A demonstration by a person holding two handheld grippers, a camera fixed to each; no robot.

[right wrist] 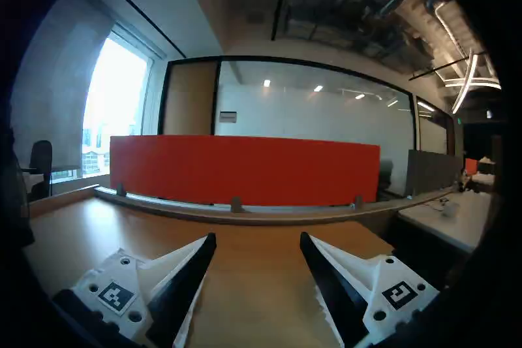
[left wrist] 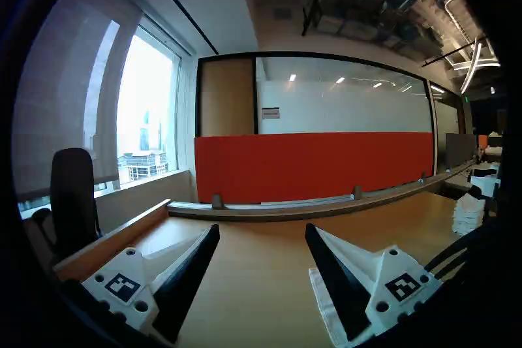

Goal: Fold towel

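Two released, empty tools, left tool [left wrist: 261,226] and right tool [right wrist: 258,236], above one white towel [left wrist: 321,300] on one desk [left wrist: 261,296].

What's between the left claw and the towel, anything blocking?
Nothing visible. The left claw hangs open over bare desk, and a white towel edge lies flat on the desk right beside one of its fingers. The orange divider stands well beyond, at the desk's far edge.

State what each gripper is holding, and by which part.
Nothing is held. The left gripper and the right gripper both stand open above the light wooden desk; the flat white cloth towel lies beneath them, ungripped.
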